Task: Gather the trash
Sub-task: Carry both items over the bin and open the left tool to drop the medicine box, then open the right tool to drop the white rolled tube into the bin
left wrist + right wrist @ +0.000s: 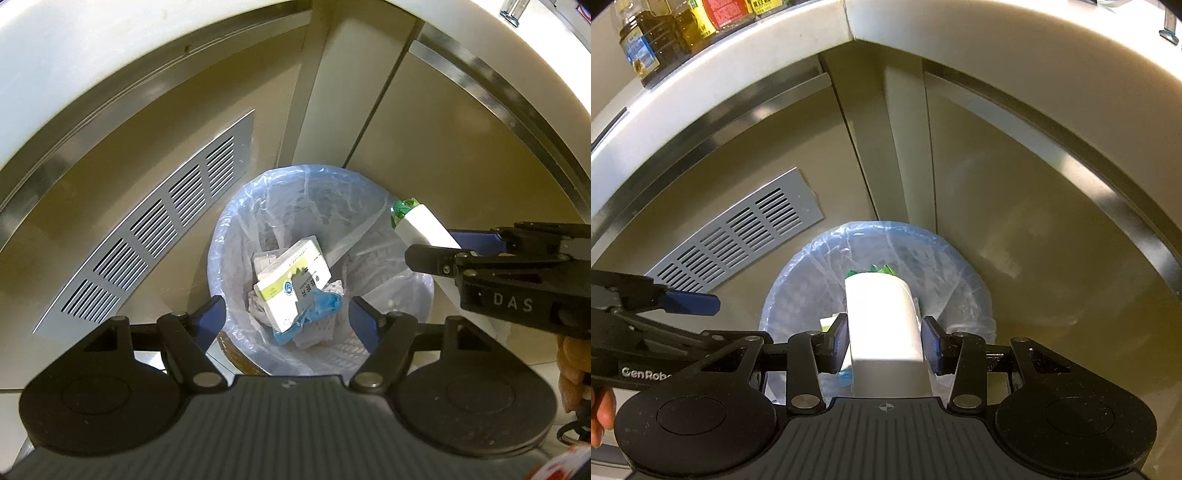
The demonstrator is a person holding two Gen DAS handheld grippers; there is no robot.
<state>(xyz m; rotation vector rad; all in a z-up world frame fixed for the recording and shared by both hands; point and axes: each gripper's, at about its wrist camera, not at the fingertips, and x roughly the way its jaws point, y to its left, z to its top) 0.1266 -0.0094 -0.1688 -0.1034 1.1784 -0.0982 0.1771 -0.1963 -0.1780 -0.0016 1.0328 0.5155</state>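
Observation:
A round bin with a clear blue liner [258, 192] stands on the floor in a cabinet corner; it also shows in the right wrist view [960, 273]. Inside lie a white and green carton [291, 273], a blue glove [325, 306] and crumpled paper. My left gripper [288, 317] is open and empty just above the bin. My right gripper [884, 341] is shut on a white paper cup [882, 321] with green wrapper [882, 270] stuffed in its mouth. It holds the cup over the bin; the cup [424, 225] shows at the bin's right rim in the left wrist view.
Beige cabinet doors meet in a corner behind the bin. A metal vent grille [155, 243] sits on the left door. A white countertop [757, 55] runs above, with bottles [665, 33] on it.

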